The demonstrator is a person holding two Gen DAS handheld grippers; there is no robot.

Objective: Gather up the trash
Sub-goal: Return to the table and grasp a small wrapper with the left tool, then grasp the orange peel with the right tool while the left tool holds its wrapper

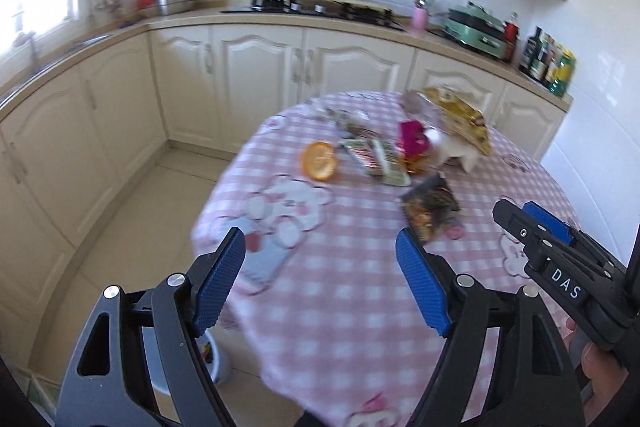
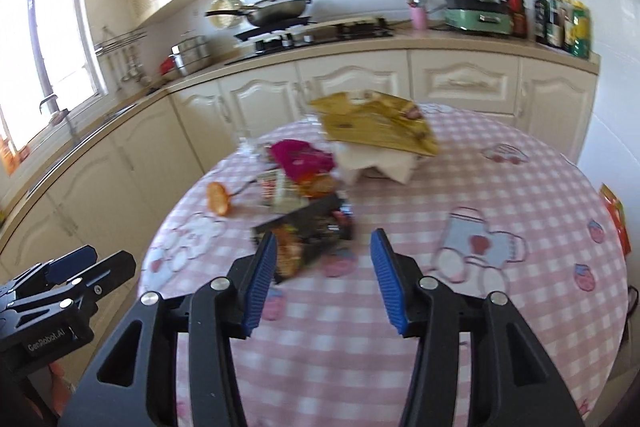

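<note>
Blue-padded and spread wide, the right gripper (image 2: 323,269) and left gripper (image 1: 320,279) are hovering empty above the pink checked tablecloth (image 2: 500,227). Beyond them a dark snack wrapper (image 2: 316,231), an orange peel (image 1: 319,161) and a gold bag (image 2: 380,125) are lying clustered mid-table.

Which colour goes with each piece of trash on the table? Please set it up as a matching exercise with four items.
Things:
1. peel
2. big bag
3. snack wrapper
4. crumpled wrapper

Colours:
a. magenta
b. black
c. orange
d. gold

Pairs: 1-c, 2-d, 3-b, 4-a
</note>
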